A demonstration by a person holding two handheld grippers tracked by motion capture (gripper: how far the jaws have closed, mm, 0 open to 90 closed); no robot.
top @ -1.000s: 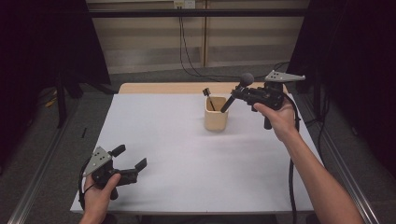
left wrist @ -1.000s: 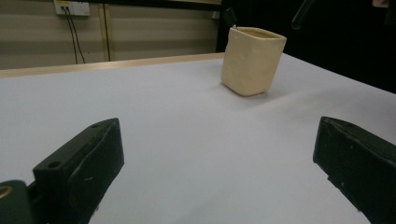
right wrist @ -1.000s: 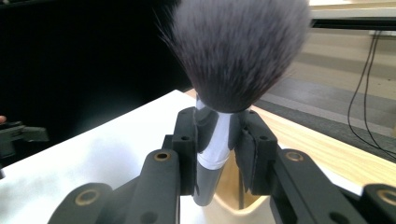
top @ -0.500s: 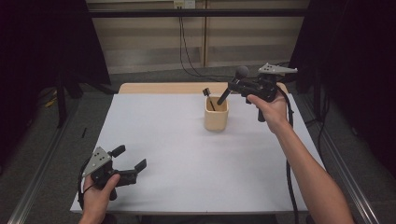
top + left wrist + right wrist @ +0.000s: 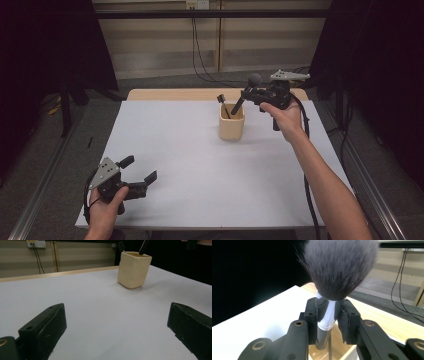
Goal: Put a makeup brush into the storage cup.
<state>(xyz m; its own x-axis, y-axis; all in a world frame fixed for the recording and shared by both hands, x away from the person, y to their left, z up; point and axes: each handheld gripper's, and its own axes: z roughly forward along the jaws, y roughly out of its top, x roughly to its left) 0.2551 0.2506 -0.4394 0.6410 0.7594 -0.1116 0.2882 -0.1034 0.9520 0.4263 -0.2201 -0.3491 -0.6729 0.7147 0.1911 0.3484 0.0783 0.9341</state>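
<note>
My left gripper (image 5: pixel 134 178) is black, with two blocky matte jaws and a grey three-cornered plate on top; in the left gripper view each jaw is a scuffed slab, one with a small round hole. My right gripper (image 5: pixel 248 94), by the table's (image 5: pixel 165 145) far edge, has the same grey plate, brass-ringed pivot screws on black linkage arms, and a black cable. My forearms are bare.

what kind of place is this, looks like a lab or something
Probably a recording lab or test rig, not a home. A plain white-topped table stands among black curtains, with bare cables running down the wall panels. The only props are a cream square holder and a dark, fluffy-headed makeup brush.
</note>
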